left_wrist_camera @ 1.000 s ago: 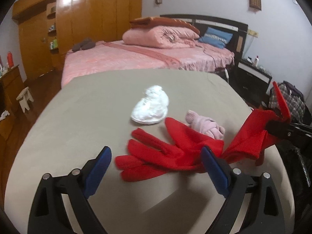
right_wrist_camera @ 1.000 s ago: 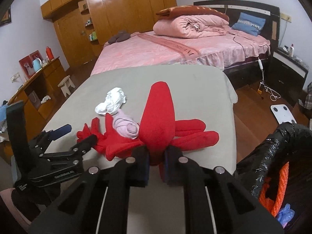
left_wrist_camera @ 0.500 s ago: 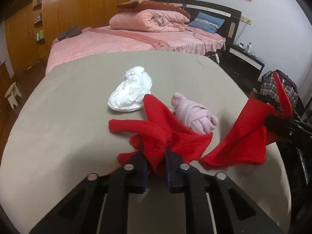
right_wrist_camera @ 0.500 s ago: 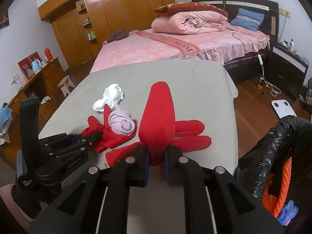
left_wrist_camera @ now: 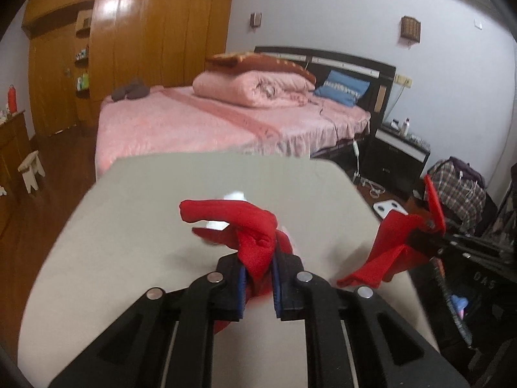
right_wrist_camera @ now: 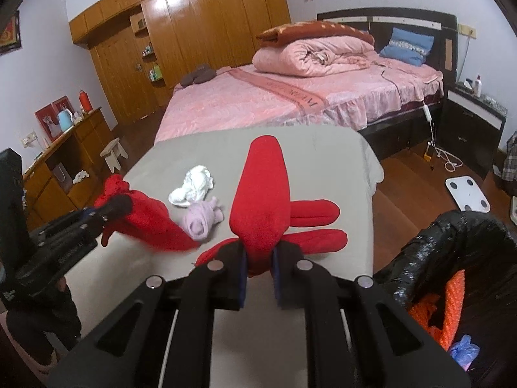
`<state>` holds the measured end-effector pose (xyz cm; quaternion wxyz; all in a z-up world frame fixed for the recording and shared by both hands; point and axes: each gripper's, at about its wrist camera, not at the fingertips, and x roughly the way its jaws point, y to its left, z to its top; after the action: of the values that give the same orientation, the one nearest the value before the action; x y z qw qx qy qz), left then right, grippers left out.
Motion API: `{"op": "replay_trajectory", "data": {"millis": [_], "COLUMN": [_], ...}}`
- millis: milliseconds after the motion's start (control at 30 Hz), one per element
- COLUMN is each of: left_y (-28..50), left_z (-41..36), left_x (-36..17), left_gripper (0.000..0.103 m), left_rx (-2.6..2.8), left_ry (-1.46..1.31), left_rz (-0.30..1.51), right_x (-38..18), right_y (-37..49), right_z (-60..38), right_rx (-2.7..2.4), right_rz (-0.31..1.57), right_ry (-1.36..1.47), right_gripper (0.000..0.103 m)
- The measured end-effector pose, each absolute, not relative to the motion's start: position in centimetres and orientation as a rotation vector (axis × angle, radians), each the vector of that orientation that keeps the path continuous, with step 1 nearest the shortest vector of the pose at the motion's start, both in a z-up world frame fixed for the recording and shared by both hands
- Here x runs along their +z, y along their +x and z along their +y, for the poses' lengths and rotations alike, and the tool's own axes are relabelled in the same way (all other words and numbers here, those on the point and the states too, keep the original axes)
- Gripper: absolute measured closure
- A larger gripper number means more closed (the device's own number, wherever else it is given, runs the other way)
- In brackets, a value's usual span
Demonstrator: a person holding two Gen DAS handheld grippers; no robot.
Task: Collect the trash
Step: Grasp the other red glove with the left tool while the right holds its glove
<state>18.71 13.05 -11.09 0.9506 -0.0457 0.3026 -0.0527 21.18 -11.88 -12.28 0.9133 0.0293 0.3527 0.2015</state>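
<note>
My left gripper (left_wrist_camera: 257,283) is shut on a red glove (left_wrist_camera: 252,226) and holds it lifted off the grey table (left_wrist_camera: 129,242). My right gripper (right_wrist_camera: 259,274) is shut on a second red glove (right_wrist_camera: 263,203), held above the table's right edge. Each gripper's glove shows in the other view: the right one's glove in the left wrist view (left_wrist_camera: 392,249), the left one's glove in the right wrist view (right_wrist_camera: 145,220). A white crumpled tissue (right_wrist_camera: 193,186) and a rolled pink sock (right_wrist_camera: 201,220) lie on the table (right_wrist_camera: 339,148) between them.
A black trash bag (right_wrist_camera: 452,252) stands open at the table's right side with orange (right_wrist_camera: 452,307) and blue items inside. A pink bed (right_wrist_camera: 290,97) lies beyond the table. A wooden wardrobe, a dresser, a stool and a nightstand line the room.
My left gripper closed on the red glove and lifted it off the table. My right gripper still holds its glove, shifted little.
</note>
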Motion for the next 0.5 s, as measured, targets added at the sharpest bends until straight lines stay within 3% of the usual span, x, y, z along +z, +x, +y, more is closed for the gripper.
{"op": "replay_trajectory", "data": {"millis": [500], "left_y": [15.3], "left_z": [10.0], "left_x": [-5.4], "left_gripper": [0.09], "left_rx": [-0.156], "left_ry": [-0.066], "left_rz": [0.518], "right_x": [-7.6], "right_y": [18.4], "right_z": [-14.7], "right_rx": [0.404], "right_rz": [0.64], "right_ry": [0.073], "right_gripper": [0.091]}}
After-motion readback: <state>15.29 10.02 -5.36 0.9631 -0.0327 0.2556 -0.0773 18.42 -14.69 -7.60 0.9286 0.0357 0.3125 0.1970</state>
